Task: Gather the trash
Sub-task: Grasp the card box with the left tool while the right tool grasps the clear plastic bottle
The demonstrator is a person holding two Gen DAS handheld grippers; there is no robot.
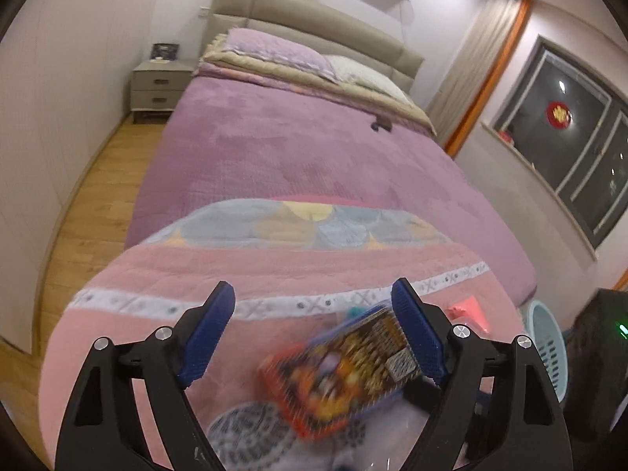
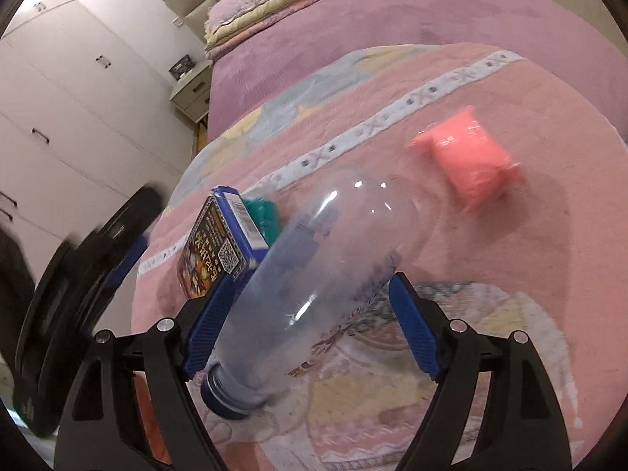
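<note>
A blurred orange and blue snack box [image 1: 341, 369] lies between the fingers of my left gripper [image 1: 314, 290], close to the right finger and apart from the left one; the jaws stand open. In the right wrist view the same box [image 2: 219, 247] sits beside a teal scrap [image 2: 263, 212]. A clear plastic bottle [image 2: 322, 259] with a blue cap lies on the pink blanket [image 2: 530, 274] between the wide jaws of my right gripper [image 2: 314, 282]. It leans on the left finger, and the right pad is clear of it. A pink packet [image 2: 471, 161] lies further out on the blanket.
The pink blanket covers the foot of a purple bed [image 1: 294, 137]. A pale blue perforated basket [image 1: 545, 337] stands on the floor at the bed's right corner, next to a dark box [image 1: 600, 353]. My left gripper [image 2: 78, 274] shows blurred at the left. Wardrobes [image 2: 78, 98] line the wall.
</note>
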